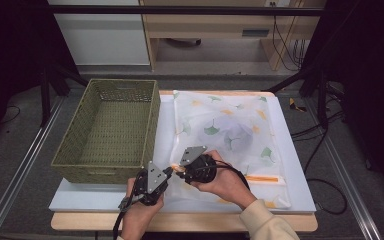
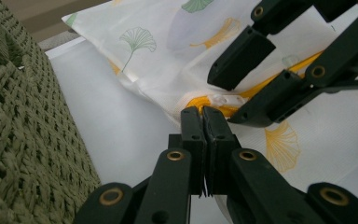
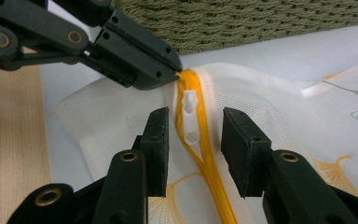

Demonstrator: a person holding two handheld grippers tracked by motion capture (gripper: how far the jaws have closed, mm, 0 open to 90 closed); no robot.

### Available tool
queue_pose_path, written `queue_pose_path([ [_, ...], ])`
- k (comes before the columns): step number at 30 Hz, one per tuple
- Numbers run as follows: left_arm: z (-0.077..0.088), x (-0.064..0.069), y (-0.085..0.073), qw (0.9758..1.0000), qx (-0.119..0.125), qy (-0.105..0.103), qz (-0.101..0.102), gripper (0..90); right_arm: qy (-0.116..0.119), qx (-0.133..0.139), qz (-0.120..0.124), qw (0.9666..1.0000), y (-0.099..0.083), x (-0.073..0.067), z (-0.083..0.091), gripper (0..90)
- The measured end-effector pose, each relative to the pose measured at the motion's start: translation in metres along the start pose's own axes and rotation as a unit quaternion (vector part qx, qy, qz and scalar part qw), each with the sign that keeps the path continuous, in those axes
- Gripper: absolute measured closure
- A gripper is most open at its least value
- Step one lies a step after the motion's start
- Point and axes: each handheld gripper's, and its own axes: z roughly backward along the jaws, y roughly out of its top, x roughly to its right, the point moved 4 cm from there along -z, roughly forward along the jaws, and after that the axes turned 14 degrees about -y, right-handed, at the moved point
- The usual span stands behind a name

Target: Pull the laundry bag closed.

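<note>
Two grippers were working the near-left corner of a white mesh laundry bag [image 1: 230, 135] printed with ginkgo leaves, and it lay flat on a white board [image 1: 300, 195] over the wooden table [image 1: 180, 222]. Biggest thing up top was the green woven basket [image 1: 111, 129], sitting on the left of the board, just beside the bag. From the high view you got the layout and both hands, but the corner itself was hidden under the tools.

The gripper views sorted that out. Left gripper [image 2: 203, 122] was clamped shut on the bag's edge, right at the end of the orange zipper [image 3: 200, 154]. The right gripper view showed the same pinch from the other side, with the left gripper's jaw tips biting the fabric where the orange tape ended.

Right gripper [image 3: 195, 140] had its jaws apart, one on each side of the zipper, not pressing on anything. The little white zipper pull [image 3: 189, 116] lay between them, flat on the tape. You couldn't make that pull out from above, and in the left gripper view it was just a small white bit near the orange.

Basket weave filled the left edge of the left gripper view, really close to that corner.
</note>
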Motion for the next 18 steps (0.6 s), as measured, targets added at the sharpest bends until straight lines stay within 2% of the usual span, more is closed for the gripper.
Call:
queue_pose_path([
  [12, 0.0001, 0.0002, 0.0011, 1.0, 0.006, 0.0, 0.001, 88.2, -0.004, 0.0, 0.004, 1.0, -0.0009, -0.0028, -0.0001, 74.6],
  [18, 0.0, 0.0011, 0.0015, 1.0, 0.004, -0.001, -0.002, 88.2, -0.003, 0.0, -0.004, 1.0, -0.0024, -0.0044, -0.0014, 77.1],
])
